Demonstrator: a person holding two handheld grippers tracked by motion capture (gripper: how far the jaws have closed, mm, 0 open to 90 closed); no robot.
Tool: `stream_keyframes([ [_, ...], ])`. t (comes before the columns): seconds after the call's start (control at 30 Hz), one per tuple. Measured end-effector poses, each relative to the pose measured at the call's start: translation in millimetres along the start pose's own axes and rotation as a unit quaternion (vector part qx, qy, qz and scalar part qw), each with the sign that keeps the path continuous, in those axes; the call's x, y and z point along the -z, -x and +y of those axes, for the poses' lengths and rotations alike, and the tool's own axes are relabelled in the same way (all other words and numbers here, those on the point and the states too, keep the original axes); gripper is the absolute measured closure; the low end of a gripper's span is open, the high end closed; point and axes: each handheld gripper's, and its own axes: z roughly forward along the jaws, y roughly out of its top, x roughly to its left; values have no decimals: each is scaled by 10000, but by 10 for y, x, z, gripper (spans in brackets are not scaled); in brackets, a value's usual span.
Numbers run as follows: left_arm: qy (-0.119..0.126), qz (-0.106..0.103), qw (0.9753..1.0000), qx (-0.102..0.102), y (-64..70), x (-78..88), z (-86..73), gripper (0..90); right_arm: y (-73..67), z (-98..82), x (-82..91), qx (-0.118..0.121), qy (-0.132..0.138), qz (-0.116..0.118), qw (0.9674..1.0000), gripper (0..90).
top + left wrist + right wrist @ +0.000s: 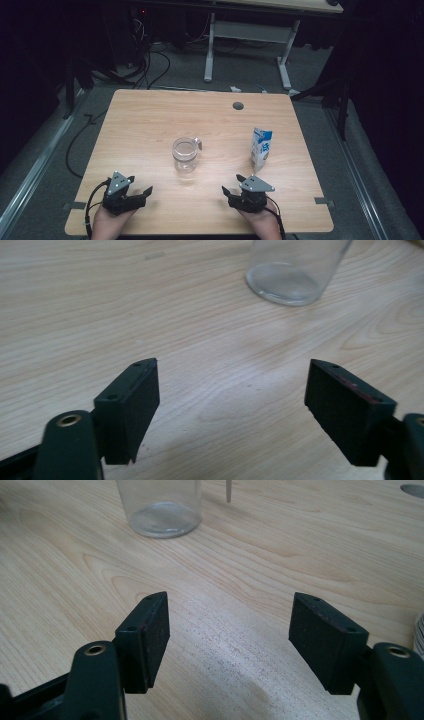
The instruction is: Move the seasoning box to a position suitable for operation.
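A clear glass jar [186, 155] stands upright at the middle of the wooden table [150, 125], with a small tab at its rim. A blue-and-white carton [261, 148] stands to its right. My left gripper [140, 184] rests near the front edge at the left, open, with only bare wood between its pads. My right gripper [232, 183] sits near the front edge, just in front of the carton, also open and holding nothing. In the left gripper view the gripper [232, 367] points at the jar's base [285, 275]. In the right gripper view the gripper [230, 600] faces the jar [160, 507].
A round cable hole [238, 106] sits near the table's far edge and appears again as a hole [412, 489] in the right gripper view. Behind the table stands another desk [250, 35], with cables on the floor at the left. The carton's edge [420, 635] is close beside the right jaw.
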Motion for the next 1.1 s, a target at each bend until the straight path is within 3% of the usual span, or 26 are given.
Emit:
stream_keyframes([
  [0.23, -198, -154, 9997, 46, 38, -42, -8, 285, 15, -21, 35, 10, 26, -35, 10000, 349],
  [0.33, -156, -240, 9995, -95, 64, -36, -9, 304, 29, -26, 46, -7, 39, -37, 10000, 367],
  [0.43, -48, -384, 9992, 107, 86, -21, 27, 295, 31, -37, 45, 5, 22, -54, 10000, 384],
  [0.57, -27, -383, 9992, 58, 105, -20, 22, 315, 18, -42, 40, 76, 14, -73, 9999, 396],
  [0.73, -48, -238, 9997, 60, 94, -54, -8, 314, 5, -43, 31, 104, -2, -82, 9999, 414],
  [0.87, -82, -363, 9991, 189, 83, -49, 1, 421, 0, -46, 37, 86, 12, -93, 9999, 411],
  [0.93, -112, -368, 9990, 211, 111, -65, 2, 424, 3, -47, 37, 69, 14, -98, 9999, 405],
  [1.03, -95, -355, 9993, 19, 193, -105, 13, 452, 4, -49, 30, 108, 5, -90, 9999, 397],
  [1.1, -116, -418, 9990, 90, 225, -137, 33, 498, 1, -51, 29, 107, -5, -91, 9999, 393],
])
